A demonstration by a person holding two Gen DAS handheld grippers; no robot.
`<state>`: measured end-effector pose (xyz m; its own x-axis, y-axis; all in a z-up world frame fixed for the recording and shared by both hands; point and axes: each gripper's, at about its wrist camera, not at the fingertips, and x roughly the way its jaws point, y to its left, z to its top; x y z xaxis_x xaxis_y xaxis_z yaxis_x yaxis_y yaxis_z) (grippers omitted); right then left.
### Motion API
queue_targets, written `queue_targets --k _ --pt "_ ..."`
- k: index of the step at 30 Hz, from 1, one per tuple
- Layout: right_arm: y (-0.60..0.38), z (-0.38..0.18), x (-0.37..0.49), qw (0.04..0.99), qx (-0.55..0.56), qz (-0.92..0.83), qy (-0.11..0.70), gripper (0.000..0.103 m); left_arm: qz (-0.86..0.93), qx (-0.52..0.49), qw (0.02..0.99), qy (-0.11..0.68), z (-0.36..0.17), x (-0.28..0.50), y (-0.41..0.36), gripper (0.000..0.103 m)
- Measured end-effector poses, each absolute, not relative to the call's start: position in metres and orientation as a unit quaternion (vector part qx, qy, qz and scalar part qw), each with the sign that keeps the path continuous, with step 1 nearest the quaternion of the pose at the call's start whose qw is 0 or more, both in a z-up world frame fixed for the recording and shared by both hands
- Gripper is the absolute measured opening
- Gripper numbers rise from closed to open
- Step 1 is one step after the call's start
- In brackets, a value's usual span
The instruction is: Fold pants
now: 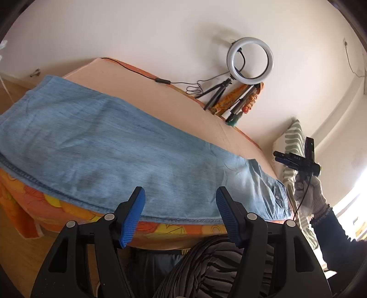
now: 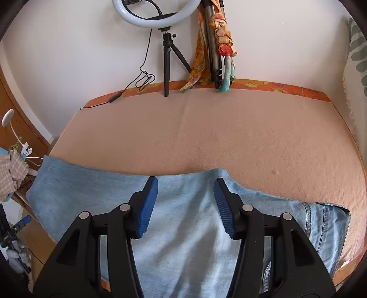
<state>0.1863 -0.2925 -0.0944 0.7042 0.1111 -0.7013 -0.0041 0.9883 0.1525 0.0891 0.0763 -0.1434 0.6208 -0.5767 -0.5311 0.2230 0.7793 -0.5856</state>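
**Light-blue pants lying folded along the bed's near edge, both tools standing clear**

The pants [image 1: 128, 146] are lying flat in a long strip on the peach blanket [image 2: 229, 137] of the bed, along its near edge, with the waistband and pocket end toward the right. The left hand-held gripper [image 1: 181, 213] is hovering just off that edge, its blue pads [image 1: 134, 217] spread apart with nothing between them, the stitched hem of the denim lying just ahead of them. The right hand-held gripper [image 2: 185, 206] is hanging above the middle of the strip, jaws likewise spread and empty, the cloth lying beneath and apart from its fingers. A ring light [image 2: 158, 13] is standing against the wall, well beyond the pants.
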Motion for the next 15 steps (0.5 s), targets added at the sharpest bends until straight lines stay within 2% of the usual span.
queue_targets --k 4,7,15 --pt "-0.273 -0.078 0.156 0.927 0.079 0.047 0.365 0.055 -0.170 -0.289 0.870 0.362 -0.149 0.076 0.122 0.063" --pt "-0.258 -0.070 0.134 0.931 0.077 0.051 0.352 0.061 -0.139 -0.330 0.866 0.350 -0.155 0.070 0.155 0.063" --pt "-0.240 -0.068 0.083 0.936 0.101 0.045 0.333 0.061 -0.042 -0.474 0.824 0.309 -0.190 0.070 0.260 0.063"
